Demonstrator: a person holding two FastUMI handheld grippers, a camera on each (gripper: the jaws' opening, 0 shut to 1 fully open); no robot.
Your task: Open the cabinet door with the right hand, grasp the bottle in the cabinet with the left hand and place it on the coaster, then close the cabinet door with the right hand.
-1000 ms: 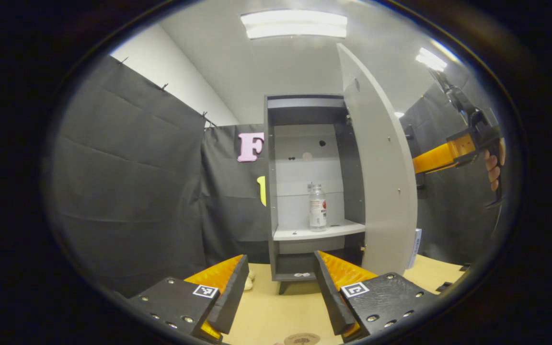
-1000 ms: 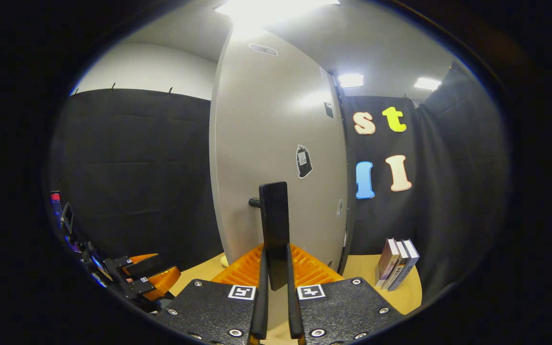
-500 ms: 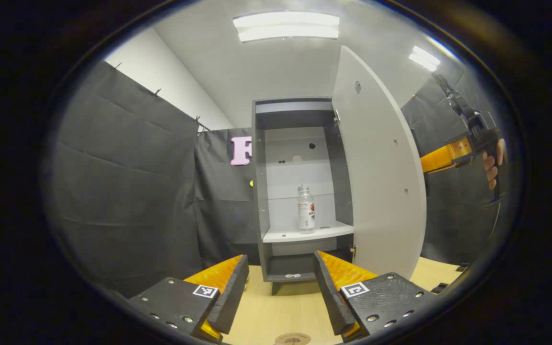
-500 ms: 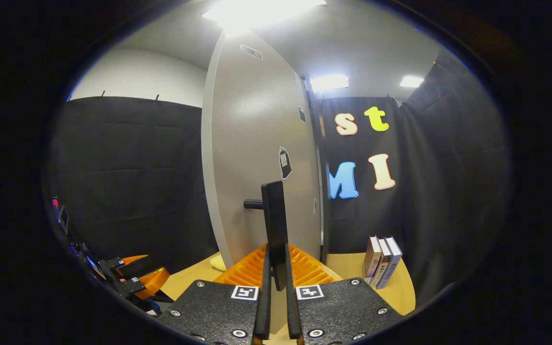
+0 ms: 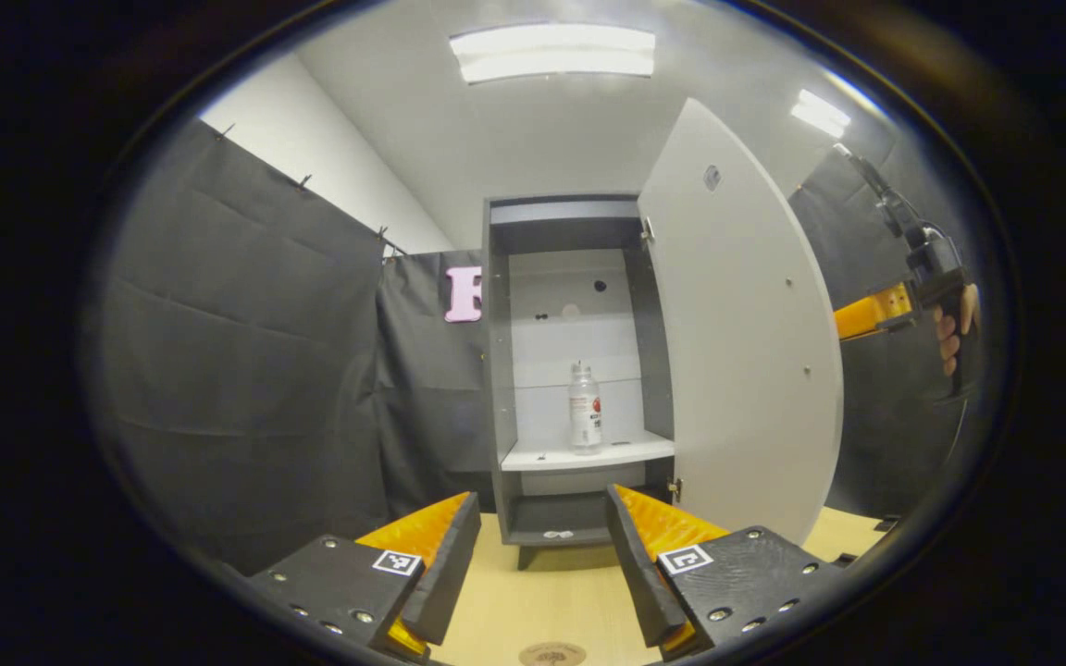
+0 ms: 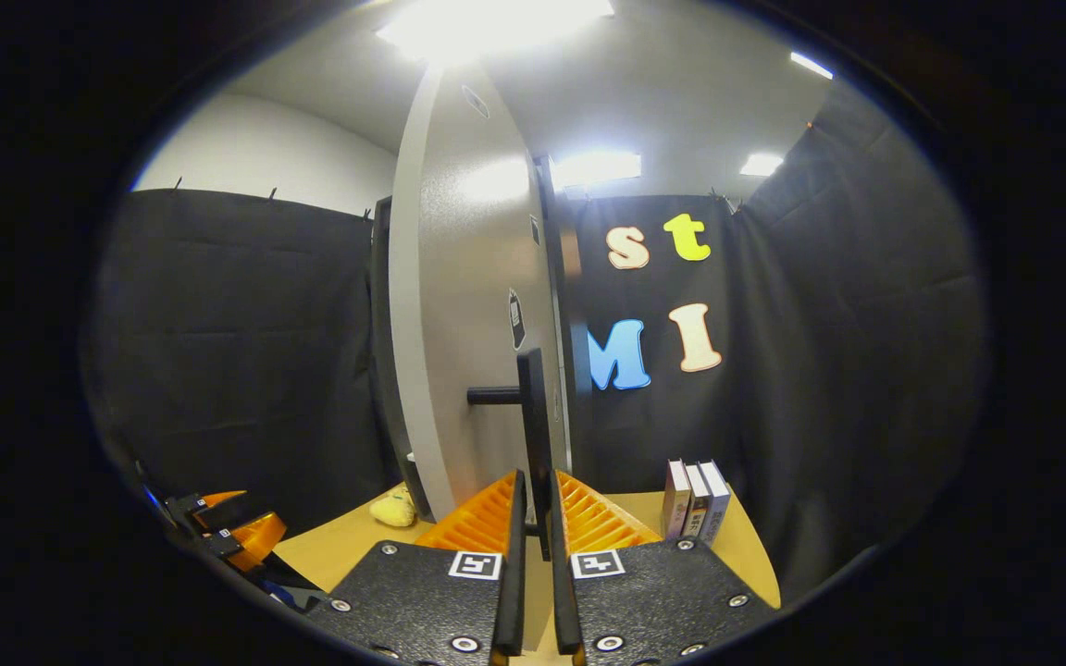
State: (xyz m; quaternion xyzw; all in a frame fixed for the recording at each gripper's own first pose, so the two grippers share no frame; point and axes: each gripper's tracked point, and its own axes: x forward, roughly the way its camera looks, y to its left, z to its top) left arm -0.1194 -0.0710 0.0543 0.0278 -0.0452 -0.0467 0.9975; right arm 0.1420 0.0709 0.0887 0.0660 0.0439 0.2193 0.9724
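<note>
The cabinet (image 5: 579, 370) is seen upright at the back of the bench (image 5: 542, 601) in the left gripper view, w/ its interior exposed. The cabinet door (image 5: 741, 324) is swung wide open to the right; in the right gripper view its outer face (image 6: 473, 305) is seen nearly edge-on. A white shelf (image 5: 588, 453) is fitted inside, approx. mid-height, w/ a lower compartment beneath.

The door handle (image 6: 533, 435), a dark vertical bar on a short stub, is clamped between both fingers of the right hand-held gripper (image 6: 533, 527), jaws narrowed onto it. From the left gripper view the same right hand-held gripper (image 5: 866, 314) is seen beyond the door's edge, gripped by a hand (image 5: 954, 328).

The left hand-held gripper (image 5: 540, 536) is held wide apart w/ nothing between the fingers, low over the bench, well apart from the cabinet and aimed at the opening. It is also seen at lower left in the right gripper view (image 6: 237, 532).

Three books (image 6: 695, 499) are stood upright on the bench, right of the door. The bottle (image 5: 585, 407), clear w/ a label, is stood upright on the shelf, near centre. The coaster (image 5: 551, 655), a round disc, is partly seen on the bench at the bottom edge, between the left fingers. A small yellow item (image 6: 392, 509) is seen on the bench by the door's foot; what it is can't be told.
</note>
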